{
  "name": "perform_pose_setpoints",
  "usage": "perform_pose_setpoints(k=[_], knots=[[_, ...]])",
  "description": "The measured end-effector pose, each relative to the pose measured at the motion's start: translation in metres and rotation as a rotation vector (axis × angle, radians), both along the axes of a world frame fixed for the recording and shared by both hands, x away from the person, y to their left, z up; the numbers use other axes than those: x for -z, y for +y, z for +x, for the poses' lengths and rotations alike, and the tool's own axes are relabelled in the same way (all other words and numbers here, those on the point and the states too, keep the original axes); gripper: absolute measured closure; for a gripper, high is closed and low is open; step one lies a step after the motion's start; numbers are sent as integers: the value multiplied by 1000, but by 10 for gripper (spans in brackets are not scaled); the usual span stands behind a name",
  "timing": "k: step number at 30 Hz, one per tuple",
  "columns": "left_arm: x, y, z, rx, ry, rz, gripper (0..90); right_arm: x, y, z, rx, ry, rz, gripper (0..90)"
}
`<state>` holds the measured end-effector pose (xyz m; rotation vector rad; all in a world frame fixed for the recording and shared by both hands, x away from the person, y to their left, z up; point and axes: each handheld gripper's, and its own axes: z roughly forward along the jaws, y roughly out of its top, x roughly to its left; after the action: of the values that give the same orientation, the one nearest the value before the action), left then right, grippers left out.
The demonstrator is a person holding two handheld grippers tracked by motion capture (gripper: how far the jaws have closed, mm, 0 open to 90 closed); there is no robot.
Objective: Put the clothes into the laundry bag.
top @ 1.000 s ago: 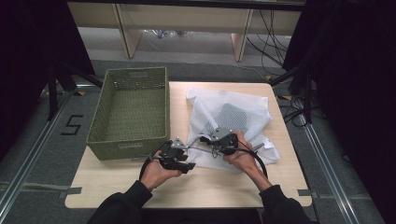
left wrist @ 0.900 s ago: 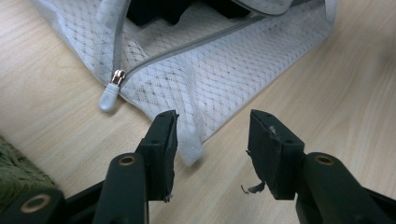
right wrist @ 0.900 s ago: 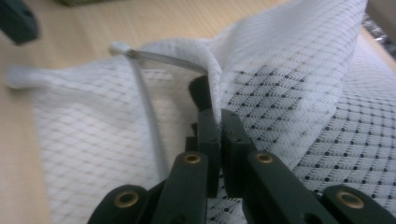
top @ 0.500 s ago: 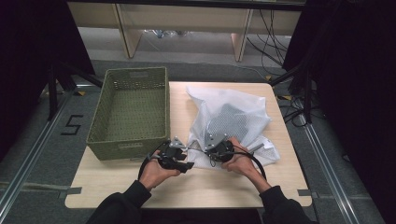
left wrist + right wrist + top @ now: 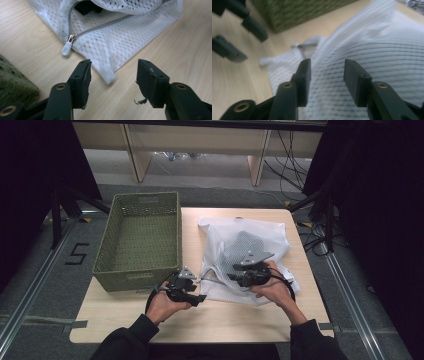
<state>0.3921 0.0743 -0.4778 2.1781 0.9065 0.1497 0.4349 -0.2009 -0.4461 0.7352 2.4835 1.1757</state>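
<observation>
A white mesh zip bag (image 5: 260,237) lies on the wooden table (image 5: 240,320) with a dark item (image 5: 239,246) inside. Its grey zip pull (image 5: 67,48) rests near the bag's near corner (image 5: 110,76). My left gripper (image 5: 199,293) (image 5: 113,67) is low over the table. Its jaws have just been opening and are open, with the bag corner just ahead of the gap, untouched. My right gripper (image 5: 234,276) (image 5: 327,67) hovers over the bag's mesh. Its jaws have just been opening too and stand open, with nothing pinched between them.
A green woven basket (image 5: 140,240) stands to the left of the bag, close beside my left hand; its corner (image 5: 15,85) shows beside my left jaw. Shelf legs and cables lie beyond the table's far edge.
My right gripper's jaws have gone from shut to open, and that hand has lifted and shifted a little to the right over the bag. The left hand has stayed where it was.
</observation>
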Motion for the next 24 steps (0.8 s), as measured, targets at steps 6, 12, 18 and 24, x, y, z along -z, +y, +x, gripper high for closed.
perform_pose_setpoints(k=[6, 12, 18, 24], knots=[[-3, 6, -4, -16, -18, -2, 402, -10, -36, 2, 103, 2, 59, 512], [-5, 11, -9, -7, -18, 6, 384, -7, -54, -2, 152, 5, 47, 447], [-7, 17, -14, -14, -40, 4, 367, -6, -63, -8, 186, 14, 74, 390], [-7, 24, -24, -13, -60, 14, 345, -4, -75, -17, 233, 43, 74, 359]])
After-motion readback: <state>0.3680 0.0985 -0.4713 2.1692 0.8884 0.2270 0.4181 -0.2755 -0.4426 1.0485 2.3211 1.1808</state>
